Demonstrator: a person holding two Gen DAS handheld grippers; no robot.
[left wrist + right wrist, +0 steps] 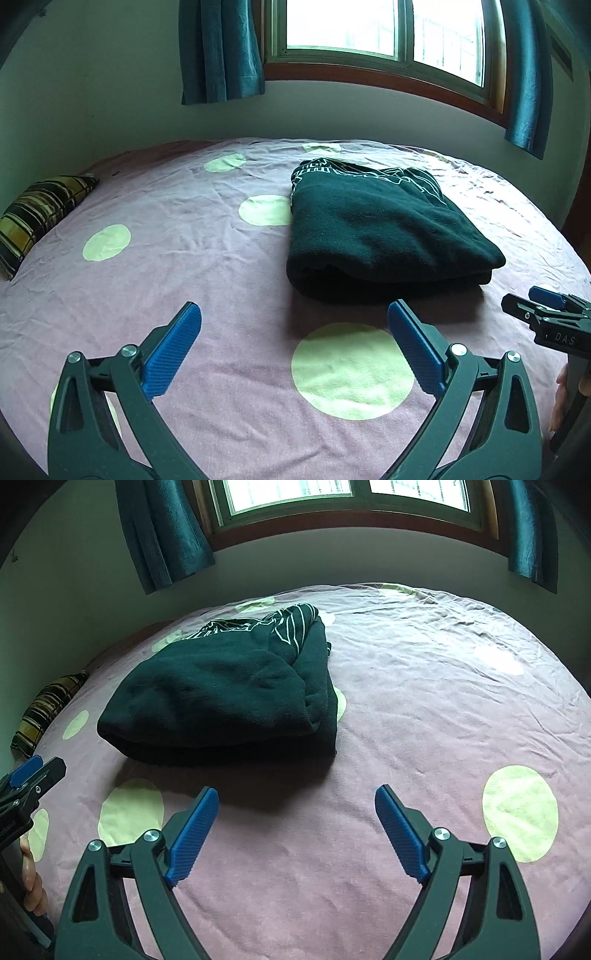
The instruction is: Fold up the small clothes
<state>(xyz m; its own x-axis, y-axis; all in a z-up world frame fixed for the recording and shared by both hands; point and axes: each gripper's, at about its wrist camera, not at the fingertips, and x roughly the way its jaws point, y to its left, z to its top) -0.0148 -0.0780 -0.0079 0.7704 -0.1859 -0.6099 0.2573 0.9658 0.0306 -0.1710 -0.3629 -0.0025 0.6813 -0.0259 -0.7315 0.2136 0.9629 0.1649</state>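
A dark green garment (384, 229) with white line print at its far end lies folded in a thick rectangle on the pink bedsheet (221, 258). The same garment (221, 694) fills the left middle of the right wrist view. My left gripper (293, 314) hovers just in front of its near edge, open, with nothing between the blue pads (173, 350). My right gripper (295, 797) stands open and empty too, in front of the garment's near right corner. In each view the other gripper shows at the side, the right gripper (546, 310) and the left gripper (29, 775).
The sheet has pale green round spots (351, 369). A striped pillow (40, 214) lies at the far left by the wall. Behind the bed are a window (369, 33) and teal curtains (221, 51). A hand (31, 882) holds the left gripper's handle.
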